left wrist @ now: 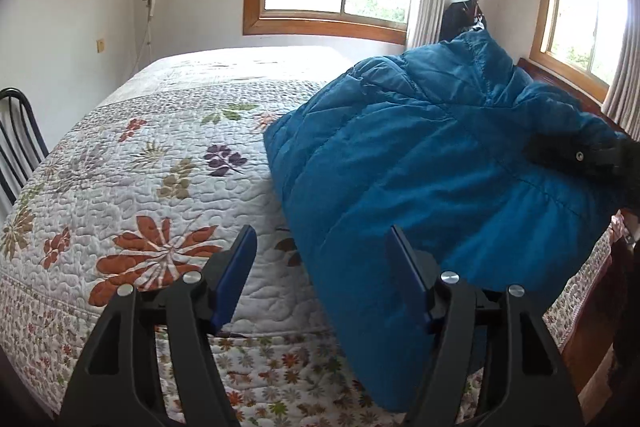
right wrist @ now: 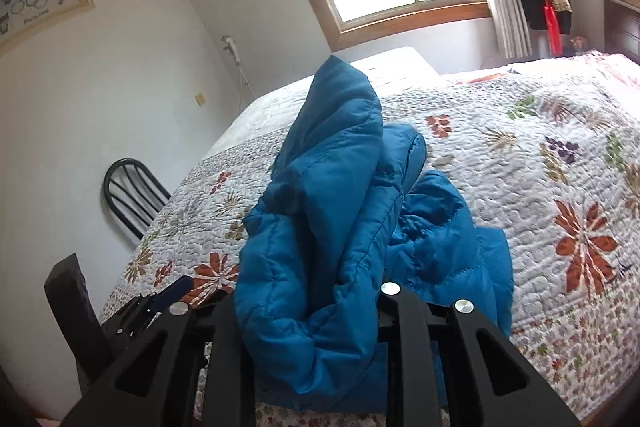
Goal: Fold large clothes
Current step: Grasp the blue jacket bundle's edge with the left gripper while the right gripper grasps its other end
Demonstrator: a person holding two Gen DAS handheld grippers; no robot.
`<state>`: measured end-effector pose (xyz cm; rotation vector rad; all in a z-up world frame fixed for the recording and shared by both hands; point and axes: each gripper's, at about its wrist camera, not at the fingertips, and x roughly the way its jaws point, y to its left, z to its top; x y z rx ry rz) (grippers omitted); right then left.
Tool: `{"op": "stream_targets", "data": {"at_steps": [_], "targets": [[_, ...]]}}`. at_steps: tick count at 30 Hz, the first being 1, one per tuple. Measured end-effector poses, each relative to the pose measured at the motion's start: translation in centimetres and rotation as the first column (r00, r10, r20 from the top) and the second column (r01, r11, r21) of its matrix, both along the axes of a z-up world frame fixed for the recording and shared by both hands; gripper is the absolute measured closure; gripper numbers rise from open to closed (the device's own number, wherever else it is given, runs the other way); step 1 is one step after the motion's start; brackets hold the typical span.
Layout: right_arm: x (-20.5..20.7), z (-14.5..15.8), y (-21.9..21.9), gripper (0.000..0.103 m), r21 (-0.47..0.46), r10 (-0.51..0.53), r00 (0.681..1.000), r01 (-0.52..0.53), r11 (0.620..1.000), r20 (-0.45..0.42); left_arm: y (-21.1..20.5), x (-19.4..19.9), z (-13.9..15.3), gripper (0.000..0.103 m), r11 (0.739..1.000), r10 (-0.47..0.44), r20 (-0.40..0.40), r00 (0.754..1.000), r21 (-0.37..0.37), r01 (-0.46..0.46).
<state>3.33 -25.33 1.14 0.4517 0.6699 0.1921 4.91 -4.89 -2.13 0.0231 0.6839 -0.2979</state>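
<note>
A: Jacket [left wrist: 432, 163] fills the right half of your left view, bunched on the bed [left wrist: 160, 155]. Why is one end raised?

B: Your right gripper [right wrist: 316, 311] is clamped on a thick fold at the bottom centre of its view, so the padding heaps up toward the window.

A: And your left gripper [left wrist: 320, 267]?

B: It stands wide and holds nothing, its right finger just at the hem, likely placed to catch that edge for the fold.
</note>
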Motion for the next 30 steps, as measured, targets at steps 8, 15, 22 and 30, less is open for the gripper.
{"op": "stream_targets", "data": {"at_steps": [8,15,22,30], "targets": [[-0.5,-10.8,-7.9,0.076,0.235,-0.062,0.983,0.102,0.967,-0.173,-5.1,0.8,-3.1,0.036,0.991,-0.123,-0.079,0.989,0.037,0.126],[-0.3,-10.2,-7.8,0.069,0.209,-0.015,0.984,0.053,0.976,-0.179,-4.8,1.5,-4.3,0.034,0.992,-0.122,-0.103,0.987,-0.001,0.123],[-3.5,-4.2,-6.0,0.059,-0.053,-0.122,0.988,0.117,0.992,-0.097,-4.9,1.4,-4.1,0.034,0.993,-0.118,-0.098,0.988,-0.009,0.117],[-4.2,0.6,-1.9,0.060,-0.205,0.034,0.999,-0.032,0.978,0.008,-5.1,1.1,-3.8,0.034,0.995,-0.104,-0.106,0.989,-0.003,0.104]]}}
